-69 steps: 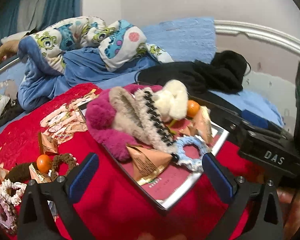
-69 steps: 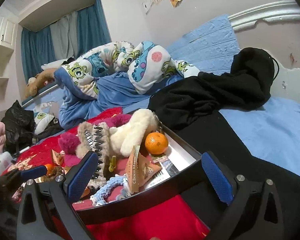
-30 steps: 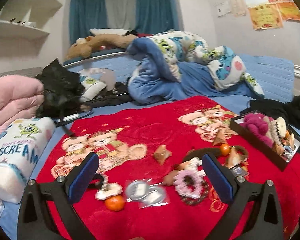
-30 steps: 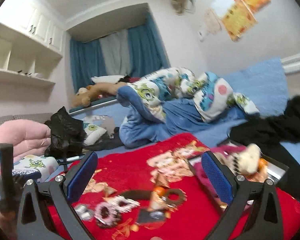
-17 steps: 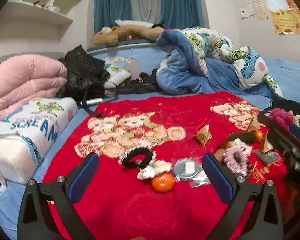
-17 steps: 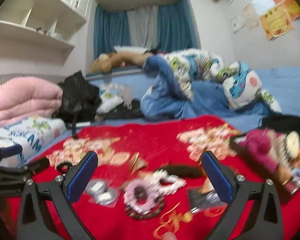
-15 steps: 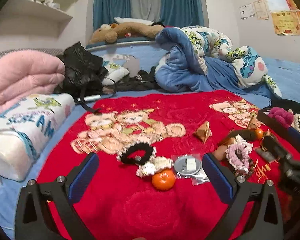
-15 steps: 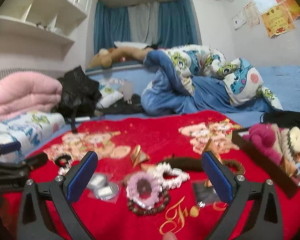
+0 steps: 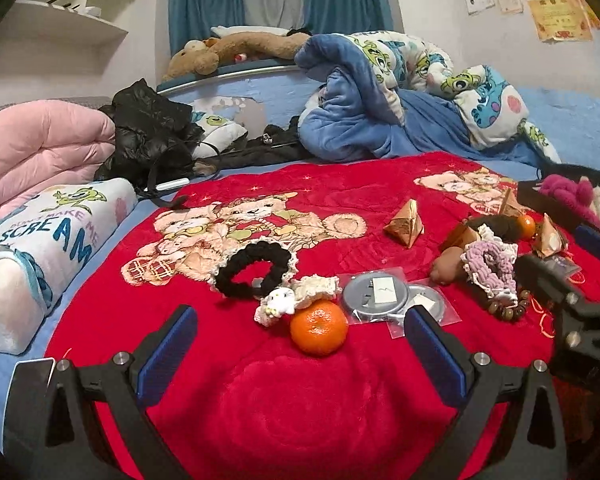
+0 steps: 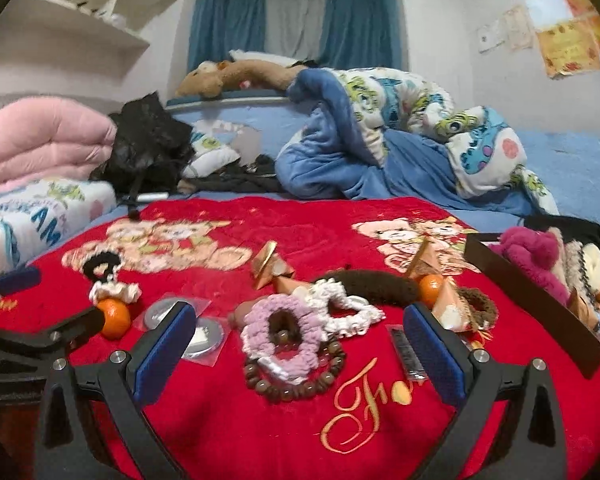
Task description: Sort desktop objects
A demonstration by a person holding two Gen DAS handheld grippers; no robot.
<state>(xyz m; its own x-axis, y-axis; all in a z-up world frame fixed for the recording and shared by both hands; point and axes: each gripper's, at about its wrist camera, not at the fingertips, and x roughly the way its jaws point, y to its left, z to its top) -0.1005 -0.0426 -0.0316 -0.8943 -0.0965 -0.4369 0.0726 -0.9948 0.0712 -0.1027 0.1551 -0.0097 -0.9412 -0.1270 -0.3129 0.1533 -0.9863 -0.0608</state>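
Right now both grippers hang over a red fuzzy blanket (image 9: 300, 408) with teddy bear pictures on it, and neither one holds anything.

From the left wrist camera, the left gripper (image 9: 300, 354) has its two blue-padded fingers wide apart. A small round orange tangerine (image 9: 319, 333) sits on the blanket between them, a bit toward 12 o'clock, not touching either finger. Touching the tangerine at its 11 o'clock is a little cream knitted hair tie with a white kitty on it (image 9: 290, 302). Just past that lies a black fluffy hair ring with a cream lace edge (image 9: 253, 268). At 1 o'clock from the tangerine are two round silver tins in clear plastic bags (image 9: 396, 300). Farther off at 2 o'clock stands a gold foil pyramid packet (image 9: 404, 225).

From the right wrist camera, the right gripper (image 10: 300, 344) is also spread wide open. Between its fingers lies a pale purple knitted hair ring (image 10: 286, 330), and it rests on a brown wooden bead bracelet (image 10: 300, 380). A white lacy hair ring (image 10: 342, 306) touches the purple one at 1 o'clock. Behind them lies a long dark brown fuzzy hair band (image 10: 374, 286), with a second small tangerine (image 10: 430, 284) beside it. At 3 o'clock sits a dark tray (image 10: 540, 306) with a dark pink fluffy hair clip (image 10: 534, 256) and other things piled in it.
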